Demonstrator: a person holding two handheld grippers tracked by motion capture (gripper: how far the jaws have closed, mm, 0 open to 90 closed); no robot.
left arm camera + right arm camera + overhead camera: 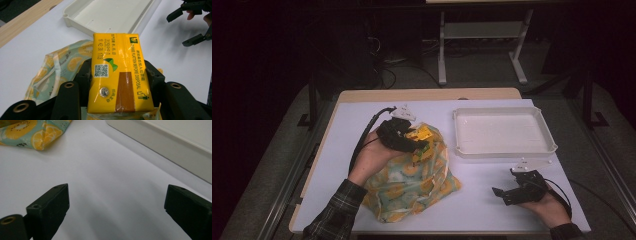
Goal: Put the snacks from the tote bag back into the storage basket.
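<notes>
In the high view, your left gripper (412, 142) sits in the middle of the frame over the fruit-print bag (412, 182), squeezing a yellow carton (421, 133), while your right gripper (507, 186) rests at the lower right below the white tray (504, 150). In the left gripper view, the carton fills the middle, clamped between both jaws. In the right gripper view, the jaws stand wide apart over the bare white table (107, 182), with the bag at the upper left.

Right hand-held gripper (117, 207) is hanging just over the white counter (112, 177), jaws spread wide, nothing lying between them. Corner of a lemon-print bag (37, 135) is showing at 11 o'clock. White tray (175, 147) wall is running along 1 to 3 o'clock.
</notes>
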